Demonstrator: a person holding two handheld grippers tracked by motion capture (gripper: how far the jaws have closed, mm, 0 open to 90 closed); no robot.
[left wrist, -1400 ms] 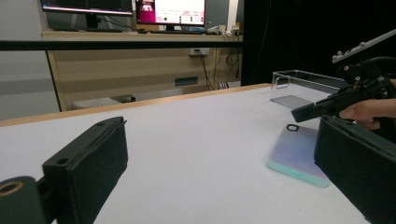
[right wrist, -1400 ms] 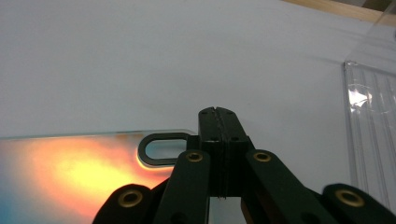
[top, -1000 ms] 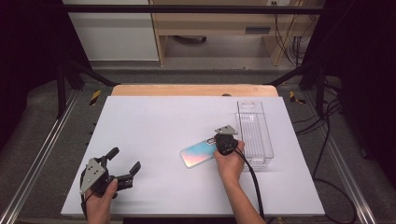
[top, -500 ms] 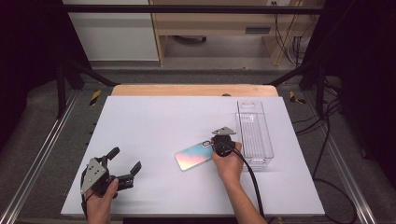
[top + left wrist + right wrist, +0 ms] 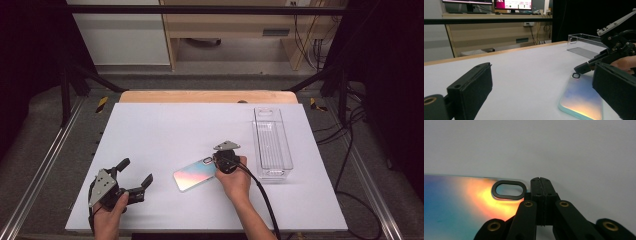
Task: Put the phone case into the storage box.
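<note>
On the white surface (image 5: pixel 165 130) lie one iridescent phone case (image 5: pixel 194 176) and one clear tray (image 5: pixel 272 145) near the right edge; your right hand-held gripper (image 5: pixel 216 161), jaws closed on nothing, presses the case's corner, your left hand-held gripper (image 5: pixel 134 175) rests open near the front-left corner.

Left gripper (image 5: pixel 134 179) sits low at the near left, held in the left hand (image 5: pixel 111 210), forearm coming in from the bottom edge. Its two black fingers (image 5: pixel 471 86) stand wide apart, nothing between them, pointing away and to the right. Right gripper (image 5: pixel 216 161) is gripped from behind by the right hand (image 5: pixel 235 180), forearm angled in from bottom centre. It points left and down. Its fingers (image 5: pixel 541 188) are pressed flat together, tips low.
</note>
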